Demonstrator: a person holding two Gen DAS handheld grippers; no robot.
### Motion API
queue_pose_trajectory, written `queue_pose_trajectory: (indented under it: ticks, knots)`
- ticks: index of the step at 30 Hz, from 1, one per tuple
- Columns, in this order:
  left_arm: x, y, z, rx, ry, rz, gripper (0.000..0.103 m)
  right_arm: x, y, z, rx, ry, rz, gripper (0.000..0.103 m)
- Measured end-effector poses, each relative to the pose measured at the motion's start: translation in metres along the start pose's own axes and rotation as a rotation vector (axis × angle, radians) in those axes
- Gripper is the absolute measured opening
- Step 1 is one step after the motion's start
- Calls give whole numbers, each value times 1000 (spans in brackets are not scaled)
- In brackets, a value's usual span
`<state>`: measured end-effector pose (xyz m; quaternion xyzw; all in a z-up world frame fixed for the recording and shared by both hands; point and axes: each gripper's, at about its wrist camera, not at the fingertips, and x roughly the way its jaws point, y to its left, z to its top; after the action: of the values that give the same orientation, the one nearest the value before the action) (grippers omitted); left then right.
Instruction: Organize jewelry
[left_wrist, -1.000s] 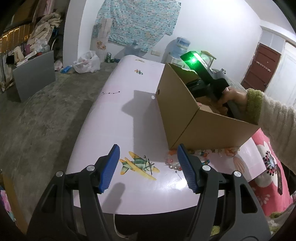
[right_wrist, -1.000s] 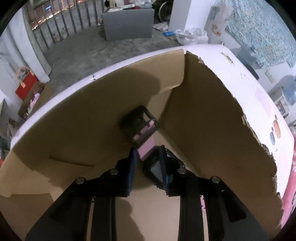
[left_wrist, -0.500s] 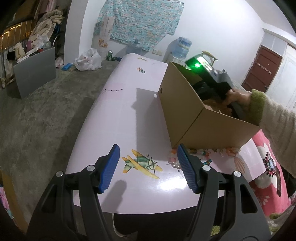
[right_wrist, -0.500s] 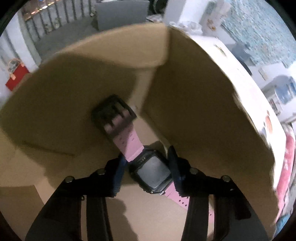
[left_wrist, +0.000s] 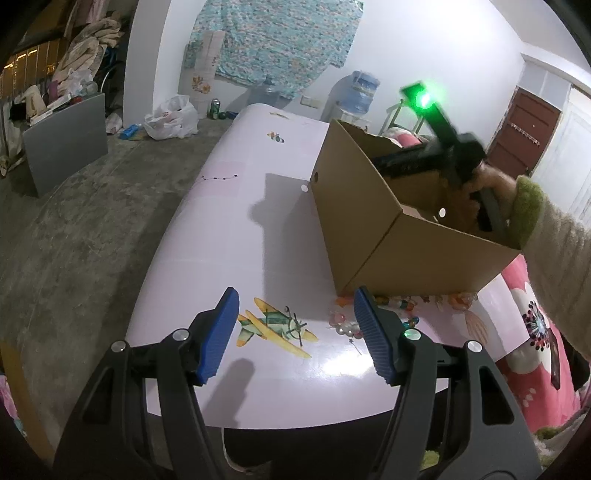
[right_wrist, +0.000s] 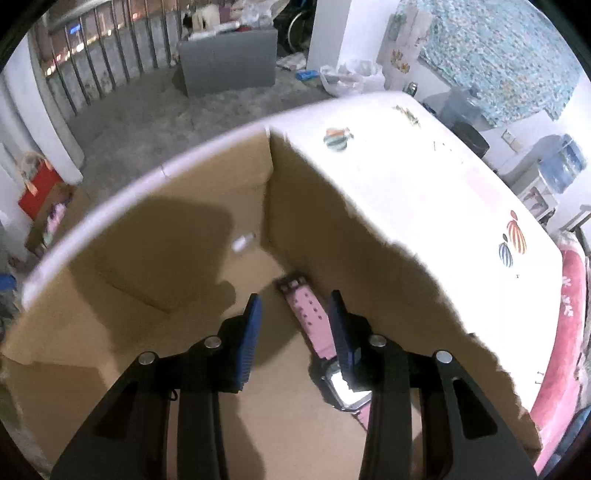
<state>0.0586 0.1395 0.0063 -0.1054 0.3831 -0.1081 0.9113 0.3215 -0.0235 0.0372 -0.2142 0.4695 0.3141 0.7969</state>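
Pink-strapped watch with black square face (right_wrist: 314, 325) dropped off, lying on the floor of the brown cardboard box (right_wrist: 177, 229) under the right gripper (right_wrist: 293, 325), jaws parted, gripping nothing. Left gripper (left_wrist: 295, 314) hanging wide and empty, with the beaded jewelry pile (left_wrist: 391, 308) just ahead, not yet sorted.

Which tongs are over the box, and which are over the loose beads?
The right tongs hang open inside the brown cardboard box, above the pink-strapped watch on its floor. The left tongs, also open, sit outside over the pink table, by the bead jewelry.
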Motion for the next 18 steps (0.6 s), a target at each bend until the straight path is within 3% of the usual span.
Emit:
queue_pose_trajectory:
  ticks: [2,4,5,7,11,14,18]
  knots:
    - [1,-4,-2,11,11,3,66,-28,3,1,26,-68,9,41]
    - [3,-9,-3,31,25,-5,67,-70,6,-8,55,-159,5,64]
    - [5,-11,-4,38,31,-8,67,-87,8,-15,67,-195,-6,68]
    - [9,-19,-7,64,54,-15,69,-133,14,-38,104,-289,-33,83]
    - [18,-38,-15,139,93,-17,76,-185,33,-104,210,-387,-113,94]
    - [32,-53,-25,207,150,8,78,-185,44,-164,353,-364,-180,96]
    - [52,-69,-33,283,214,52,80,-138,44,-238,612,-178,-319,96]
